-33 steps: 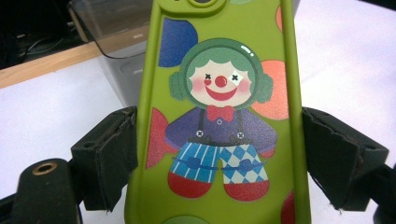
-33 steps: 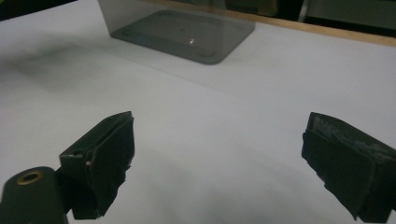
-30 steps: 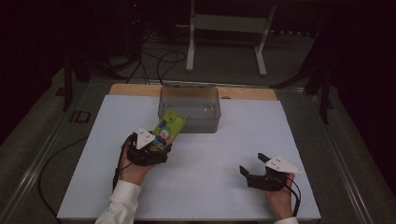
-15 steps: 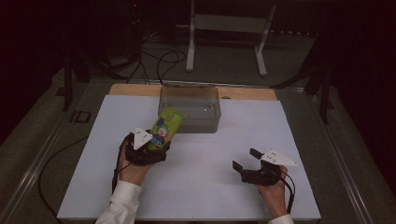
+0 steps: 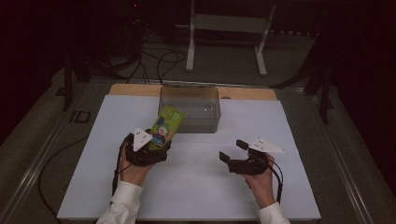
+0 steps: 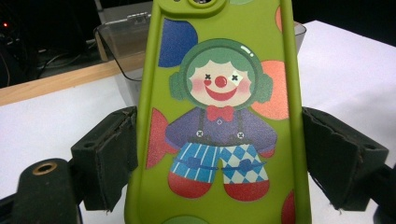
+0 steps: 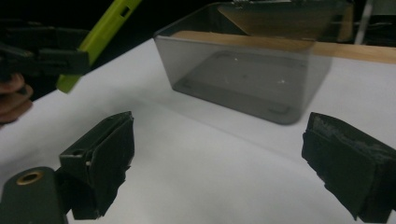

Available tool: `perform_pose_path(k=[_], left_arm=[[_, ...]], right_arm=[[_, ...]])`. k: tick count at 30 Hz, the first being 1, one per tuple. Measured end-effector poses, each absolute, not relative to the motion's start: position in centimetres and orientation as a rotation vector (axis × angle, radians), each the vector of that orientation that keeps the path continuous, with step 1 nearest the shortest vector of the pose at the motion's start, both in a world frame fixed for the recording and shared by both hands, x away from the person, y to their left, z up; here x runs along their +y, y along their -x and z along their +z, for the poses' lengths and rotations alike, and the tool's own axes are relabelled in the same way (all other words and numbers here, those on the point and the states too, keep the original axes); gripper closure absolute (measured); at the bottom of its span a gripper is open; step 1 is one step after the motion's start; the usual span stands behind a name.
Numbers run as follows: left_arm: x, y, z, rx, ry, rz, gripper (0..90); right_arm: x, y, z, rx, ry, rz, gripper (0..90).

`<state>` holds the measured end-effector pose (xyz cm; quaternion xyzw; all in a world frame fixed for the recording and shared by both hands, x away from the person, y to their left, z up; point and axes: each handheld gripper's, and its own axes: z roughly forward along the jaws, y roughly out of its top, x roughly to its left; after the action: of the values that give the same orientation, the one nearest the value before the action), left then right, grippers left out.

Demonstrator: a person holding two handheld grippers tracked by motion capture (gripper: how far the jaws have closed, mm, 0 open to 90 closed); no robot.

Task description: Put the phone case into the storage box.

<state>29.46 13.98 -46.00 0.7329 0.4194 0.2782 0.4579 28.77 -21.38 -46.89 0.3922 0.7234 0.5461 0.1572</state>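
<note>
A wide white surface [image 5: 196, 186] covers most of the table, with a strip of bare wood along its far edge and dark floor with cables and a metal stand beyond. Toward the far middle of the surface stands a clear plastic box [image 5: 190, 108], open at the top and with nothing visible inside; in the right gripper view [image 7: 247, 74] it sits upright just ahead of that hand's tongs.

Just in front of the box's near-left corner is a green phone case [image 5: 164, 128], printed with a clown in a blue jacket and checked trousers. It is held off the surface, tilted so its top end leans toward the box. The left tongs [image 5: 150, 148] are clamped on it: in the left gripper view both black pads press against the long edges of the case [image 6: 219, 121], one on each side, at about its lower half.

The right tongs [image 5: 232, 151] hover over the near right part of the surface, well apart from the case and the box. Their pads stand wide apart with nothing between them, and they point toward the box.
</note>
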Motion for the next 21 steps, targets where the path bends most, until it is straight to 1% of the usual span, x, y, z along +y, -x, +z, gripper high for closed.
perform_pose_path(k=[21], left_arm=[[13.7, -29.1, -45.6, 1.026, -1.763, 0.685, 15.5]], right_arm=[[-15.7, -31.1, -44.2, 2.113, -1.085, 1.649, 9.7]])
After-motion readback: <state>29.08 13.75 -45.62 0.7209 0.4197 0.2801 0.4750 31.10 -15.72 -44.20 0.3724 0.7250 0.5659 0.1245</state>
